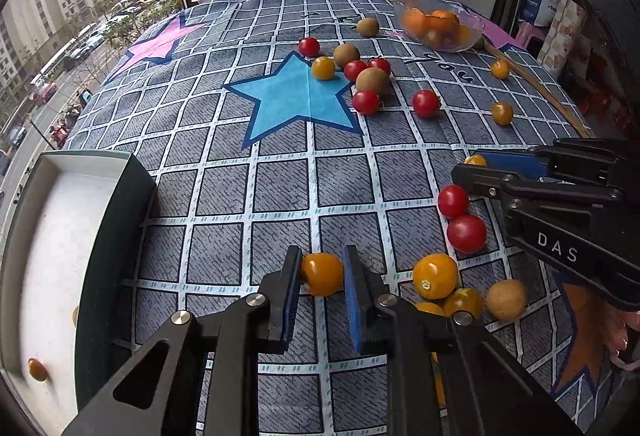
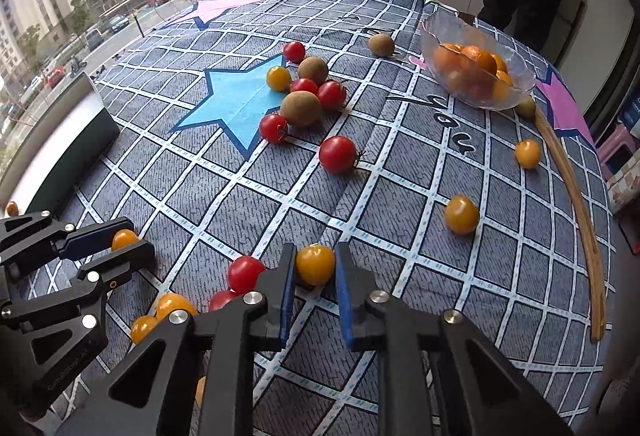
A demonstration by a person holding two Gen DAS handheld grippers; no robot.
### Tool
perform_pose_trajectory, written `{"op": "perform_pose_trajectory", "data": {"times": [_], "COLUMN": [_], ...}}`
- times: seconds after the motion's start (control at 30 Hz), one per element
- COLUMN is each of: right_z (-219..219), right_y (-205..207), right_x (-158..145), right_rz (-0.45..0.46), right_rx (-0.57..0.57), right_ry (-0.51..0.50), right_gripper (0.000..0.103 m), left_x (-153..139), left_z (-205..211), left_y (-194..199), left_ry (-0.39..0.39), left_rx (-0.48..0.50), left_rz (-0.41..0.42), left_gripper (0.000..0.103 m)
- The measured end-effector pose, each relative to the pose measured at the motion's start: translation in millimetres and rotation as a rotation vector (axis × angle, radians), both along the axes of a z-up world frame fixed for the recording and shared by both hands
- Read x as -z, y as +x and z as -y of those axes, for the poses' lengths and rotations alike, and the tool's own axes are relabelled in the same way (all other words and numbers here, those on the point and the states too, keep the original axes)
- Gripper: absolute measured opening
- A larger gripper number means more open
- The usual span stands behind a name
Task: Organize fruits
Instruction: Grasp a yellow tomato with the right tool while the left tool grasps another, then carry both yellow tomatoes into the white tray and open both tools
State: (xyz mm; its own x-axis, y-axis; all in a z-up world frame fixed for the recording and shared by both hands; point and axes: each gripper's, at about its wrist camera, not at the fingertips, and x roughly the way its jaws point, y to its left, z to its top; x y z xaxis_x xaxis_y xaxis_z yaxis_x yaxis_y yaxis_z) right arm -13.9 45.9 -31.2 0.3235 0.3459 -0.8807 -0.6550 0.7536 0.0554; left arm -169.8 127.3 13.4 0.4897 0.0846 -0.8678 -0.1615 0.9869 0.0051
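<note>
While both grippers pinch, 1 yellow tomato [image 1: 322, 273] sits between each pair of jaws.

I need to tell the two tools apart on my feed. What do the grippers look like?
Both look alike: black angular frames with cut-out openings and round silver bolt heads. The left gripper and right gripper each carry flat blue pads on the inner faces of their fingers. Seen from the left camera, the right one's body bears white letters "DAS". No cables show.

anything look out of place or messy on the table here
Yes: cherry tomatoes, red and yellow, plus brown kiwi-like fruits, lie scattered loose over the checked cloth, outside the glass bowl and the white tray.
</note>
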Motion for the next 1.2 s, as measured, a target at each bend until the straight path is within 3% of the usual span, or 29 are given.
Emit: {"op": "perform_pose_trajectory", "data": {"times": [0.2,0.57,0.93,1.2], "right_z": [21,34,-19,-77], "right_y": [-5,-26,-60,-88], "right_x": [-6,-29,-59,-80], "right_rz": [-0.111,-0.153,-0.152,-0.145], "right_rx": [0.015,0.011,-0.092,-0.205], "right_ry": [0.09,0.141,0.143,0.133], "right_gripper": [0.02,0.02,0.02,0.02], "left_x": [-8,-31,-60,-58], "left_z": [2,-17,-58,-102], "left_y": [-23,-70,-117,-147], "left_ry": [-0.023,-0.02,0.014,0.02], "left_rx": [0.004,-0.052,-0.152,-0.254], "left_rz": [0.015,0.046,0.134,0.153], "left_gripper": [0.022,0.022,0.022,0.022]}}
